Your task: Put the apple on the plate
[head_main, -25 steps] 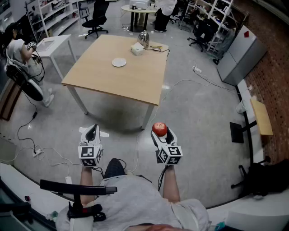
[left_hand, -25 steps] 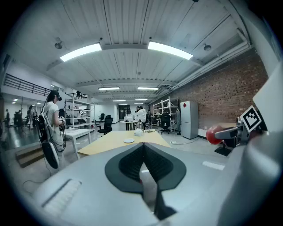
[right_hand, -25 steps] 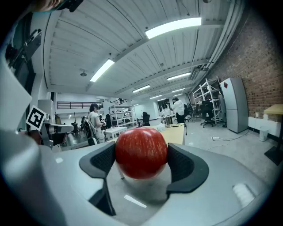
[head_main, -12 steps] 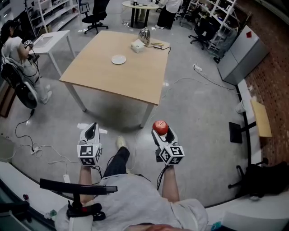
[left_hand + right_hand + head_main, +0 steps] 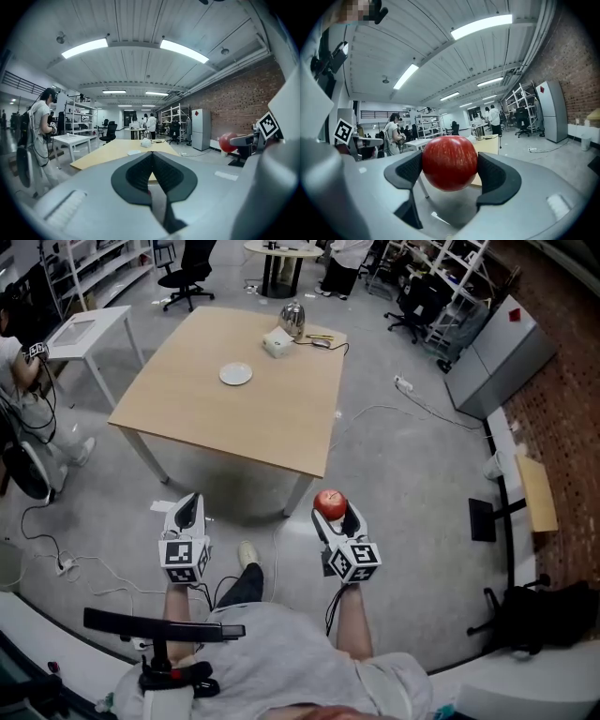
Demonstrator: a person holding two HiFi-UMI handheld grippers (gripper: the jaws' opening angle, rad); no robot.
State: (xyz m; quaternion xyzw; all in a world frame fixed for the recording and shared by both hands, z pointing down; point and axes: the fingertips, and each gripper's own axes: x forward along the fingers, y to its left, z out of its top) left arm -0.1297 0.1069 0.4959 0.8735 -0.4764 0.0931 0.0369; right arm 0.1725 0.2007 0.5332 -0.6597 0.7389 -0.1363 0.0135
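My right gripper (image 5: 332,514) is shut on a red apple (image 5: 330,504), held over the grey floor short of the table. In the right gripper view the apple (image 5: 450,162) fills the gap between the two dark pads. A small white plate (image 5: 235,375) lies on the wooden table (image 5: 206,423), toward its far side. My left gripper (image 5: 187,514) hangs beside the right one, shut with nothing in it; in the left gripper view its pads (image 5: 161,173) meet, and the plate (image 5: 134,152) shows far off on the table.
A white box (image 5: 275,342) and a metal kettle (image 5: 292,319) stand at the table's far edge. Cables (image 5: 103,566) trail over the floor. A person (image 5: 21,362) stands at the left by a small white table (image 5: 80,330). A grey cabinet (image 5: 489,354) stands at the right.
The table and plate have slid slightly left and nearer in the head view as the person steps forward. Both grippers keep their hold and place; a foot now shows below.
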